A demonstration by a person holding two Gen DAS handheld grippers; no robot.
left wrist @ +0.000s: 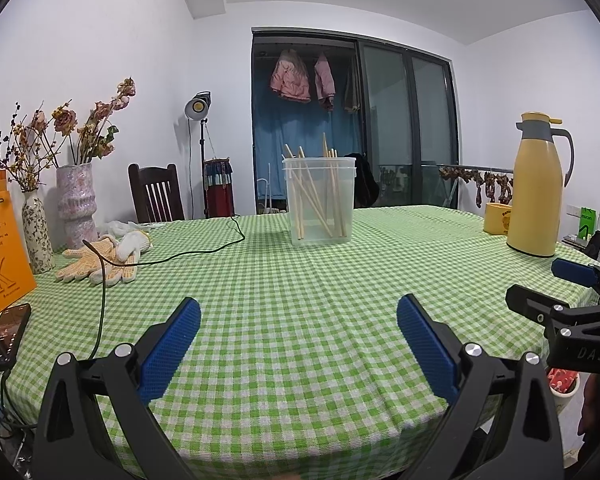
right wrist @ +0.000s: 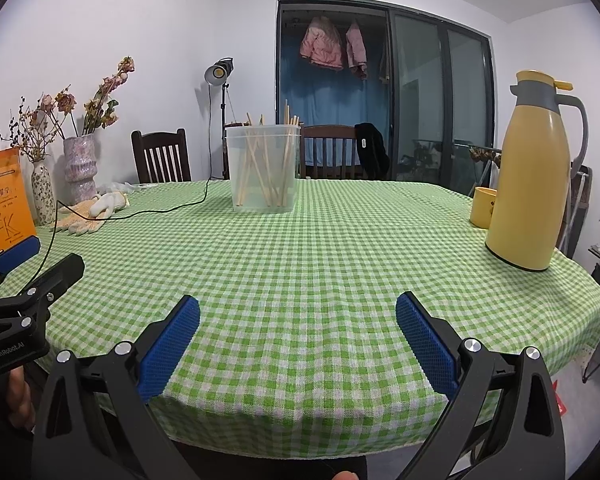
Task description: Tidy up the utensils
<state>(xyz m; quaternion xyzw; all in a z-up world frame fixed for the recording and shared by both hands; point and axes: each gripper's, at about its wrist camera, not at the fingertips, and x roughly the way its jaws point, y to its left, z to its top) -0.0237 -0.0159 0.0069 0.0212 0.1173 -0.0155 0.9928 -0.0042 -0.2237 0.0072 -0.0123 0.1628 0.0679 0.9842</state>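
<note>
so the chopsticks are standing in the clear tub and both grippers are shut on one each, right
Not quite. The chopsticks do stand in the clear tub, but the left gripper and the right gripper are open and empty, as both wrist views show.

"GenRobot.AI" on left hand-held gripper; "ZK" on book.

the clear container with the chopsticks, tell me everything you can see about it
The clear container is a translucent, plastic-looking tub, roughly square with rounded corners and a thicker rim, open at the top. It stands upright on the green checked tablecloth, near the middle of the far side, apart from everything else on the table. Inside, a loose bunch of pale wooden chopsticks leans at mixed angles, tips poking above the rim. Neither gripper touches it; both are open and well short of it.
</note>
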